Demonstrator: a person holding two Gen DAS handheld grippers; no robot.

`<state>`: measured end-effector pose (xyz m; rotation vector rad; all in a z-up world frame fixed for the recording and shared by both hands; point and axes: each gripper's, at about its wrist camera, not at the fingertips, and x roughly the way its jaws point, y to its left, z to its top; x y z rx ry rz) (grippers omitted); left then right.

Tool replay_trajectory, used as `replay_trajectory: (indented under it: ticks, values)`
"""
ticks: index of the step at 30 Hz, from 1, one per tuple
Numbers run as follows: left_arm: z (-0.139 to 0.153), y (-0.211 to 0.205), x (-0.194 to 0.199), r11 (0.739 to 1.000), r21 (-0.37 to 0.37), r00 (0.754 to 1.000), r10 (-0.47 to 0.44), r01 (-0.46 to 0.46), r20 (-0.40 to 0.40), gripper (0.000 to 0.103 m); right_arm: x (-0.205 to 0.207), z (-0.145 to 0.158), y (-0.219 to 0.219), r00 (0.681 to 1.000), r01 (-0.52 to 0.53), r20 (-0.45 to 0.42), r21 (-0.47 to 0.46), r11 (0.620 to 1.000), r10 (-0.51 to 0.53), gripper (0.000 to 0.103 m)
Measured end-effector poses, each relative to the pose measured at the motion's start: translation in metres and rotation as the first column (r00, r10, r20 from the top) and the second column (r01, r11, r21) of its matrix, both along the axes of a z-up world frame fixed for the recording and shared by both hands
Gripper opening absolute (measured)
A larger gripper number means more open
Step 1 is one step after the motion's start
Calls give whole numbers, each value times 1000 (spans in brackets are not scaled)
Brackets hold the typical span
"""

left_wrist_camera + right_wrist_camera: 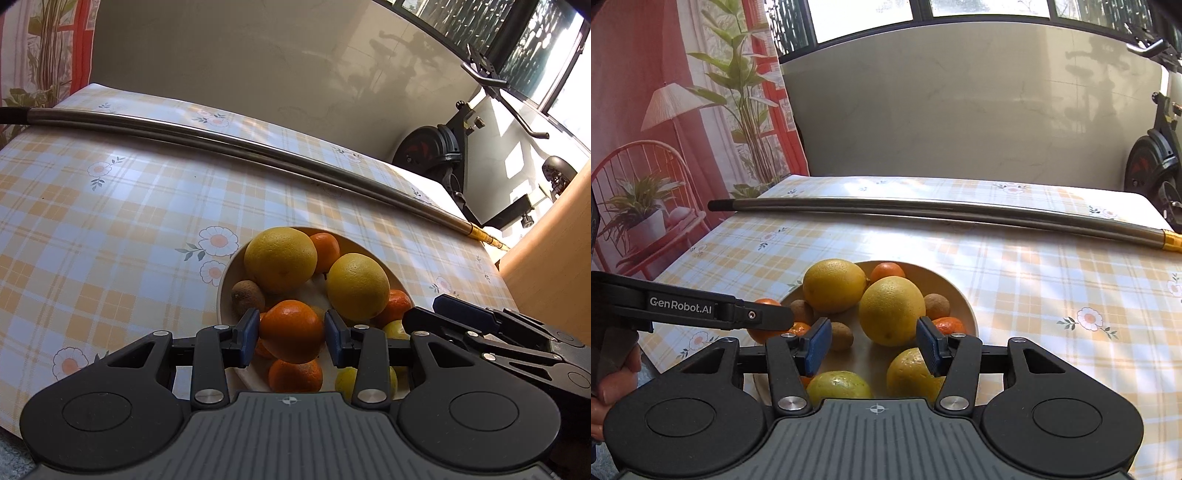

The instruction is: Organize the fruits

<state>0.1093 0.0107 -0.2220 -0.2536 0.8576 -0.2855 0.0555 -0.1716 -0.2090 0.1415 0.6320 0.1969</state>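
A cream bowl (223,284) on the checked tablecloth holds two large yellow citrus fruits (280,258), several tangerines, kiwis (246,294) and small yellow fruits. My left gripper (291,334) is shut on a tangerine (291,330) and holds it over the bowl's near side. In the right wrist view the bowl (955,291) lies just ahead. My right gripper (873,345) is open and empty above the bowl, with a big yellow fruit (891,310) beyond its pads. The left gripper (764,319) enters from the left with the tangerine (764,334).
A long steel tube (221,142) with a gold tip lies across the far side of the table (92,221); it also shows in the right wrist view (942,212). An exercise bike (443,147) stands beyond the table. A wooden panel (554,258) is at right.
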Motion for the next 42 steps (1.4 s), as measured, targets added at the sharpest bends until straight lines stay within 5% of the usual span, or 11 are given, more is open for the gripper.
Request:
replay_trajectory:
  ticks: [7, 9, 12, 23, 28, 36, 42]
  values:
    - [-2, -26, -1, 994, 66, 995, -89, 87, 34, 40, 3, -6, -17, 997, 81, 11, 30, 996, -81, 48]
    - [-5, -35, 1, 989, 87, 992, -119, 116, 31, 40, 3, -9, -21, 991, 131, 13, 25, 991, -132, 60]
    - [-7, -42, 6, 985, 99, 989, -147, 144, 26, 40, 3, -13, -31, 984, 180, 7, 39, 983, -180, 61]
    - [-12, -51, 12, 984, 72, 987, -163, 162, 2, 42, 3, -26, -43, 976, 216, -22, 62, 974, -215, 72]
    - [3, -38, 7, 992, 88, 994, -98, 93, 53, 52, 4, -23, -44, 977, 215, -19, 69, 974, -214, 76]
    - [50, -9, -7, 997, 76, 985, 14, -28, 174, 96, -3, -5, -43, 986, 164, -2, 123, 979, -165, 97]
    - [81, -5, -36, 984, 164, 960, 24, -72, 281, 103, -13, 20, -41, 990, 135, 16, 154, 979, -139, 103]
